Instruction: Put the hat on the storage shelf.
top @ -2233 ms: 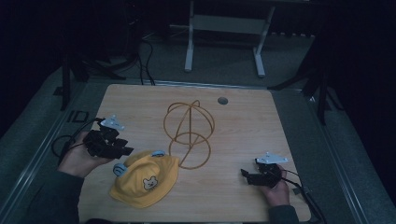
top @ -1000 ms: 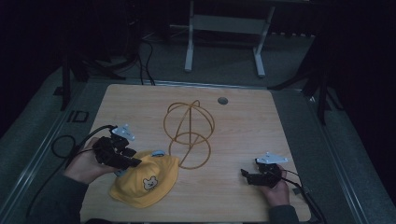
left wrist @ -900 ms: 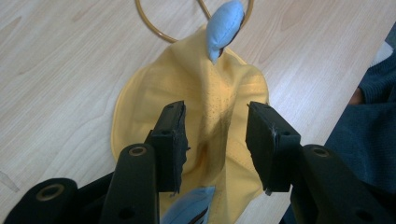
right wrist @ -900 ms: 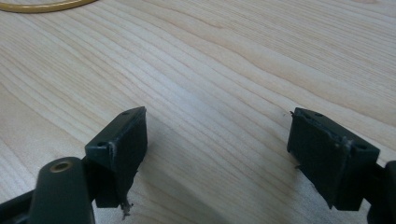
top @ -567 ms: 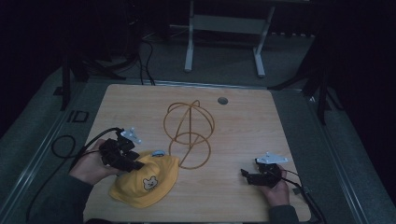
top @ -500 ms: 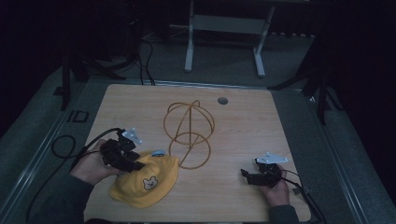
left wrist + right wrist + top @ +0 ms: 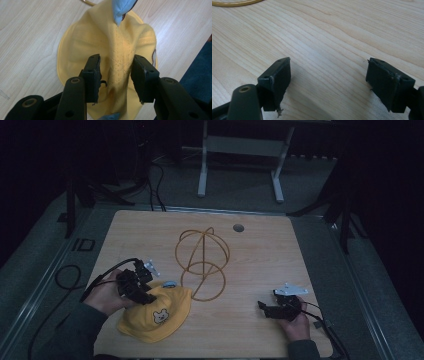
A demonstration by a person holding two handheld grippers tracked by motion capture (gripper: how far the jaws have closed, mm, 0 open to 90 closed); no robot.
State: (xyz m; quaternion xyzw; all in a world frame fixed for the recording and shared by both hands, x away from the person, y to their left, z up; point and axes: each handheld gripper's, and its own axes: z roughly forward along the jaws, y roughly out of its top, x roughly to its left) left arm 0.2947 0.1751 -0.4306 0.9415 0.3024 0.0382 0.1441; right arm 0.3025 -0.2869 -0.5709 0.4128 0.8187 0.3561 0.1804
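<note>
left gripper view: left gripper [image 7: 115, 75] jaws parted astride yellow hat [image 7: 80, 45] fold | right gripper [image 7: 328, 82] spread wide over table [image 7: 332, 32]

A wire stand [image 7: 202, 262] sits mid-table [image 7: 280, 255], near a round grommet [image 7: 238, 227].

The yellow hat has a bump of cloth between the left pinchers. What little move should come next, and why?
Probably squeeze the left gripper shut. Its jaws stand open on either side of a raised fold of the yellow hat, so closing them should pinch that fold. The right gripper rests open over the bare table, apart from the hat.
</note>
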